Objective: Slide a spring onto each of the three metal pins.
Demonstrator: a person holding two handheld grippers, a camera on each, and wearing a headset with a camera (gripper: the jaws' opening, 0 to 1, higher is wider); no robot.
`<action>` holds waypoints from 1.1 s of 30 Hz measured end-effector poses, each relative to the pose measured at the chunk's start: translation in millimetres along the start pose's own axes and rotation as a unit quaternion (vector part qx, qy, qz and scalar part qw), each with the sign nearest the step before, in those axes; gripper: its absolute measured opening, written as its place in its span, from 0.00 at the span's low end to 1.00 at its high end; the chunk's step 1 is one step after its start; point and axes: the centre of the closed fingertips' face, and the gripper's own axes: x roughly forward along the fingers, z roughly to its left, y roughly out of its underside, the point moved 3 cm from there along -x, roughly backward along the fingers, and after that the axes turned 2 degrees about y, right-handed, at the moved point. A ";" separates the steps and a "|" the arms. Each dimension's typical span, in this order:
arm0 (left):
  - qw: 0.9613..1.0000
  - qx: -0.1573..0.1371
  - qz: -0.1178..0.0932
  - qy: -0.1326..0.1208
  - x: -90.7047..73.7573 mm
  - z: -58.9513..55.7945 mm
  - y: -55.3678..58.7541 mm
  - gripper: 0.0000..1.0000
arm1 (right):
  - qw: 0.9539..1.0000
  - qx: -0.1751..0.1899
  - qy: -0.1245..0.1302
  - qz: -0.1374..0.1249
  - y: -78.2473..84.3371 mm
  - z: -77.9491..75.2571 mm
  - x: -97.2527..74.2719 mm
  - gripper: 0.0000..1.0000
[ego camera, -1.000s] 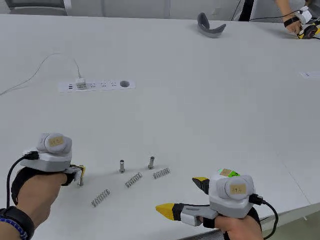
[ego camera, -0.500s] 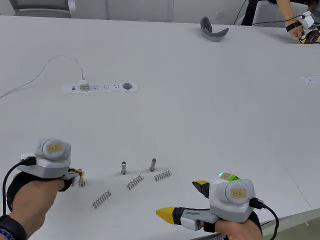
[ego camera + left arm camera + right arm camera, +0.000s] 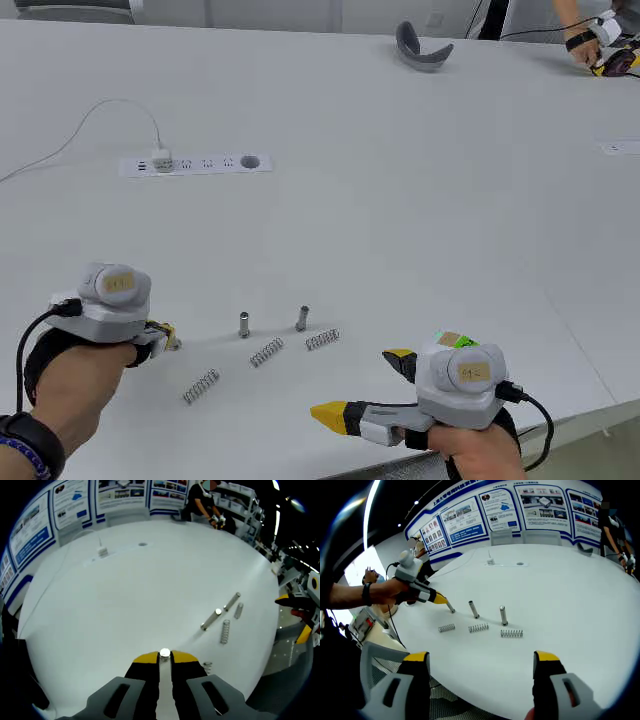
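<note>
My left gripper point(image 3: 168, 337) is shut on a small metal pin point(image 3: 164, 654), whose top shows between the yellow tips. In the right gripper view that held pin point(image 3: 449, 607) leans, with its lower end at or near the table. Two more pins point(image 3: 243, 324) point(image 3: 302, 318) stand upright to its right. Three springs lie flat in front of them: one point(image 3: 201, 386) nearest the left gripper, one point(image 3: 266, 351) in the middle, one point(image 3: 322, 340) on the right. My right gripper point(image 3: 365, 388) hovers open near the front edge, right of the springs, with nothing between its jaws.
A white power strip point(image 3: 195, 164) with a plugged cable lies further back on the white table point(image 3: 420, 220). A grey curved object point(image 3: 420, 52) rests at the far side. Another person's hands with grippers point(image 3: 600, 40) work at the far right corner. The table's front edge point(image 3: 580, 425) runs close to my right gripper.
The left gripper, still shut on its pin, has edged slightly right towards the two standing pins. The right gripper stays open in about the same place.
</note>
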 end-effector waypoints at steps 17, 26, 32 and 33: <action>1.000 0.027 0.009 0.006 3.4 -9.8 -2.2 0.07 | 1.000 0.000 0.000 0.000 0.7 -0.5 -0.3 0.86; 1.000 0.024 0.012 0.012 4.0 -9.3 -2.9 0.08 | 1.000 0.003 -0.004 0.002 0.9 1.4 1.5 0.86; 0.999 0.030 0.013 0.012 4.1 -10.5 -2.0 0.08 | 1.000 0.004 -0.004 0.002 3.0 1.4 1.7 0.86; 0.999 0.030 0.013 0.012 4.2 -10.8 -1.9 0.08 | 1.000 0.004 -0.005 0.003 3.4 1.7 1.7 0.86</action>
